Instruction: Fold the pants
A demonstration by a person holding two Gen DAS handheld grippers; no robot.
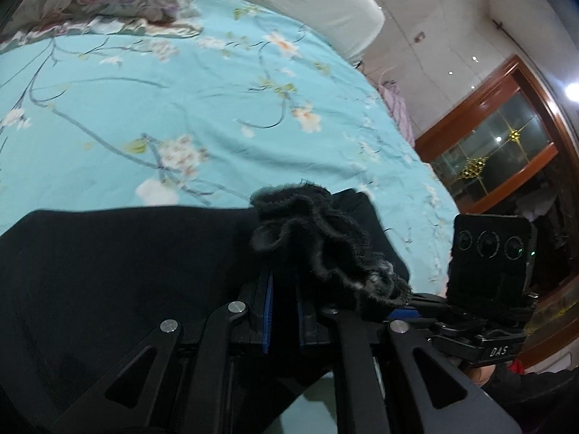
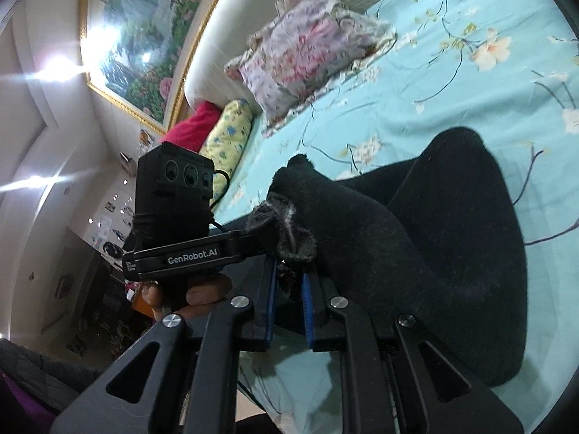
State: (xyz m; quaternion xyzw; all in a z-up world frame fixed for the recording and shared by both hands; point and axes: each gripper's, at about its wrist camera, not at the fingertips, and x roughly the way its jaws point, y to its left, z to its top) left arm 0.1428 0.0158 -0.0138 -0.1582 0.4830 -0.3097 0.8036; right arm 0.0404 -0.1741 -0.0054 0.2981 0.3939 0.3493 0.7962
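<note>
Because the pants are a soft, thick black knit with a fuzzy nap, they will likely drape and sag wherever they are unsupported, so the sensible hold is at the edges, which is where both grippers have them. Most of the garment lies on the turquoise floral bedsheet, near the bed's close edge, with a bunched, ruffled edge lifted off it. At the left gripper the jaws are pressed nearly together, pinching that frilly black edge, which spills up and over the blue pads. Seen from the right wrist, the right gripper likewise pinches a gathered bit of fabric edge with a greyish inner side showing, and the cloth runs from it in a heavy fold down to the sheet. Such fabric looks light enough to carry yet bulky; a thin pinch could slip, so keeping several layers between the pads seems wise. A floral pillow rests by the headboard, well apart from the pants.
</note>
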